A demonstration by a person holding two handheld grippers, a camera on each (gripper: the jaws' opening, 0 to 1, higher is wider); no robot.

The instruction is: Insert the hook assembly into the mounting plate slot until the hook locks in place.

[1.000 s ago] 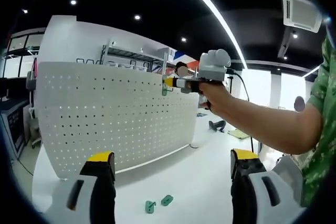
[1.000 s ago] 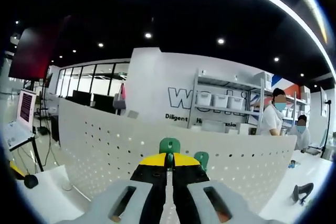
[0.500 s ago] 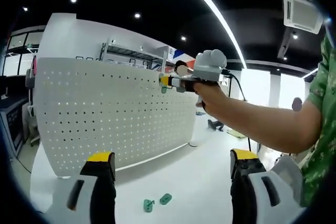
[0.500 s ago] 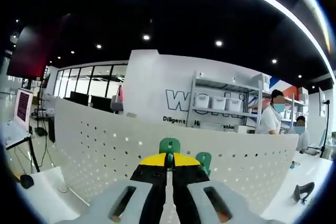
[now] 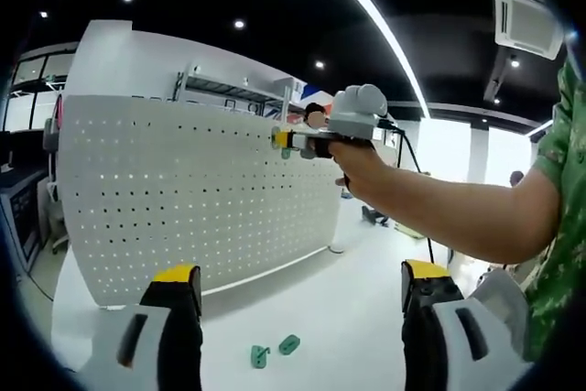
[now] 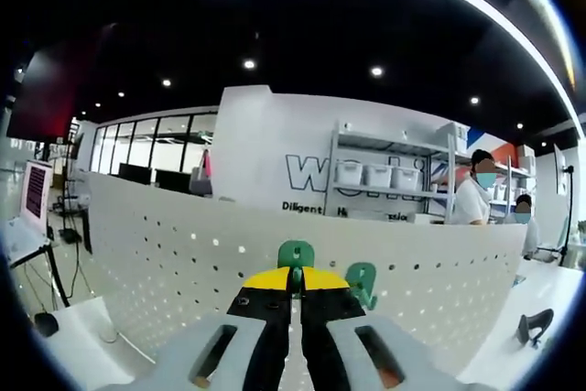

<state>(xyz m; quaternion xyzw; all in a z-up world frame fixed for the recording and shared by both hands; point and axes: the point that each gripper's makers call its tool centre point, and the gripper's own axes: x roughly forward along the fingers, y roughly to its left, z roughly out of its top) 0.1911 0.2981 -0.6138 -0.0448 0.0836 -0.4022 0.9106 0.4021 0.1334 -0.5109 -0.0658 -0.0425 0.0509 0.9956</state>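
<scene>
A white pegboard mounting plate [image 5: 183, 199] stands upright on the white table. My right gripper [image 6: 295, 274] is shut on a green hook [image 6: 295, 253], held near the plate's top edge [image 6: 183, 235]. A second green hook [image 6: 361, 279] hangs on the plate just to the right. In the left gripper view the right gripper [image 5: 286, 140] reaches in on a person's arm to the plate's upper right. My left gripper [image 5: 302, 292] stands open and low over the table, nothing between its jaws. Two loose green hooks [image 5: 273, 352] lie on the table ahead of it.
The white table [image 5: 348, 318] spreads in front of the plate. Shelving with white bins [image 6: 385, 180] stands behind the plate, and two people [image 6: 481, 200] stand at the back right. A dark object [image 6: 533, 327] lies on the table at far right.
The right gripper with its hook has drifted slightly left and up along the plate's top edge. The left gripper has stayed where it was.
</scene>
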